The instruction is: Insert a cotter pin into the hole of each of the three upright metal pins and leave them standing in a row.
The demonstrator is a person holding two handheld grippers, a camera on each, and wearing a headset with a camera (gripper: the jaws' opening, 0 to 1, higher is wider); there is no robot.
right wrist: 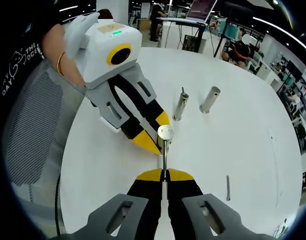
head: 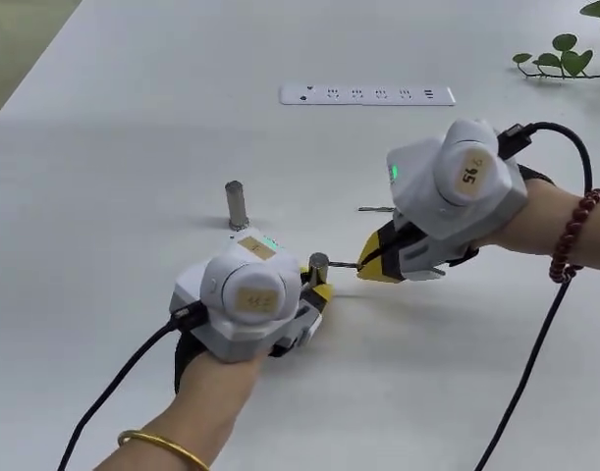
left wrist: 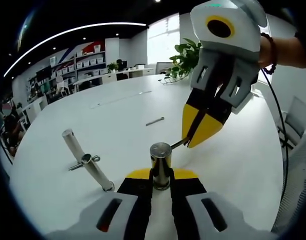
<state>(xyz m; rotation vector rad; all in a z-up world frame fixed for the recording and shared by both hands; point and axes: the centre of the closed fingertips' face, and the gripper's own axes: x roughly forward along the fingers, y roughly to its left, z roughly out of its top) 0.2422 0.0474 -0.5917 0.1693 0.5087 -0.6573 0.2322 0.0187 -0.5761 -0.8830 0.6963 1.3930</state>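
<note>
far pin (head: 237, 204): upright, left of centre, apart from my tongs.
left gripper (head: 317, 290): lower centre, jaws clamped on the held pin (head: 318, 265), which stands upright on the table (head: 113, 177).
cotter pin (head: 345, 264): level, its tip meeting the held pin near its top.
right gripper (head: 373, 265): right of centre, jaws pinched tight on the cotter pin's tail.
spare cotter pin (head: 376, 209): flat, just above my right gripper.

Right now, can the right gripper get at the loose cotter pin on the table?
Probably not yet: the way to the loose cotter pin is free, but the right gripper has its jaws shut on a second cotter pin at the metal pin the left gripper holds.
</note>
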